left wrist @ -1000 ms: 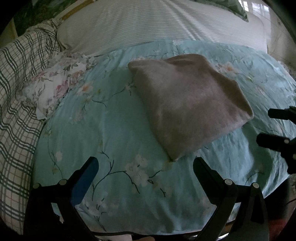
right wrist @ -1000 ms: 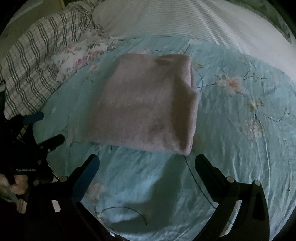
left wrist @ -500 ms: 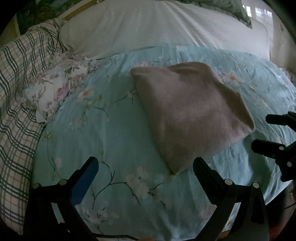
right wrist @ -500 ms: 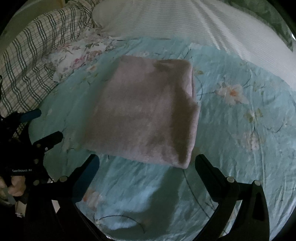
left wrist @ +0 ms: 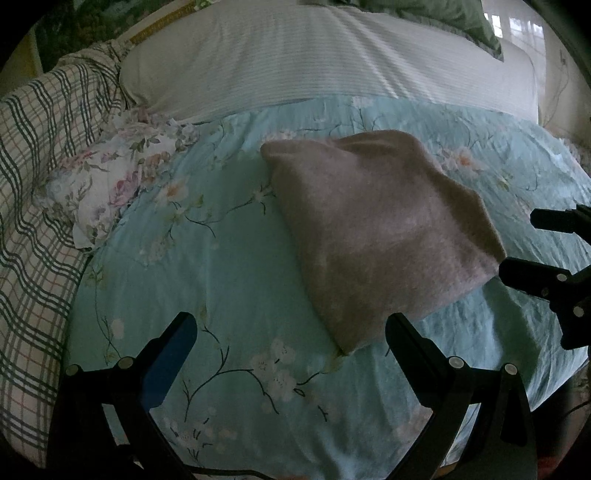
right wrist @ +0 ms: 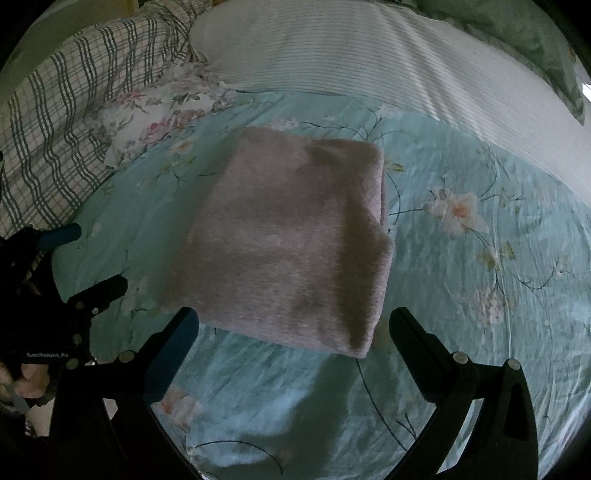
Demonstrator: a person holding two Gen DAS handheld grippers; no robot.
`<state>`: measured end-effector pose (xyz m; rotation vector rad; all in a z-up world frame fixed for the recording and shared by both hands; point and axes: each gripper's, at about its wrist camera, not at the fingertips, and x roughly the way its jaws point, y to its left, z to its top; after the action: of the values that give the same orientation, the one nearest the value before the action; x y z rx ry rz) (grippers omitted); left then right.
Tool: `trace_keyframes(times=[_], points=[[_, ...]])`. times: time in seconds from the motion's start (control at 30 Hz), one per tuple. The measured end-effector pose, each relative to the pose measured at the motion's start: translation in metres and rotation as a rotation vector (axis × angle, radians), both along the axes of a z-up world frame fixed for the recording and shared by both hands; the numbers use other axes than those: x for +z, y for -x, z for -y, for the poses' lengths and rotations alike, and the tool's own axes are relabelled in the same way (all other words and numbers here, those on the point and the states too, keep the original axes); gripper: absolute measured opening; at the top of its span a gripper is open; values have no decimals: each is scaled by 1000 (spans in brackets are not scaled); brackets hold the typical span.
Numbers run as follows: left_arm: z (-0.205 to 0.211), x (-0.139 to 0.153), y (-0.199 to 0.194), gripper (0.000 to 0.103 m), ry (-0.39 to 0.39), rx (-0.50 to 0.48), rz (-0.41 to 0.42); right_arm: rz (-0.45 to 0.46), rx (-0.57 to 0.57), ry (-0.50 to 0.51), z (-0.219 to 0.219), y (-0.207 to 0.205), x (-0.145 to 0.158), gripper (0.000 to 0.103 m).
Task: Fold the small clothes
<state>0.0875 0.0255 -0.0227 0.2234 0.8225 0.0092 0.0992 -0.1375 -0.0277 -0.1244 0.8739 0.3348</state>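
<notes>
A pinkish-grey folded garment point(left wrist: 376, 236) lies flat as a rectangle on the light blue floral bedspread point(left wrist: 229, 280); it also shows in the right wrist view point(right wrist: 291, 243). My left gripper point(left wrist: 291, 332) is open and empty, just short of the garment's near corner. My right gripper point(right wrist: 293, 326) is open and empty, its jaws either side of the garment's near edge, not touching it. The right gripper shows at the right edge of the left wrist view point(left wrist: 546, 251); the left gripper shows at the left of the right wrist view point(right wrist: 85, 262).
A white floral cloth point(left wrist: 110, 177) lies crumpled at the left. A green plaid blanket point(left wrist: 33, 155) lies along the left side. A white striped pillow point(left wrist: 314, 62) lies behind the bedspread, with a green pillow point(right wrist: 517, 33) at the far back.
Both grippers have moved closer to the garment and slightly lower. The garment has not moved. Both stay open.
</notes>
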Motion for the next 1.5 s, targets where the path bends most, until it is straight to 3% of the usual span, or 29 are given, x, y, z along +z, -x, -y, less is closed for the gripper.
trace_keyframes(times=[1.5], points=[[7, 4, 6, 102, -10, 5, 11, -1, -3, -10, -9, 8, 3, 103]])
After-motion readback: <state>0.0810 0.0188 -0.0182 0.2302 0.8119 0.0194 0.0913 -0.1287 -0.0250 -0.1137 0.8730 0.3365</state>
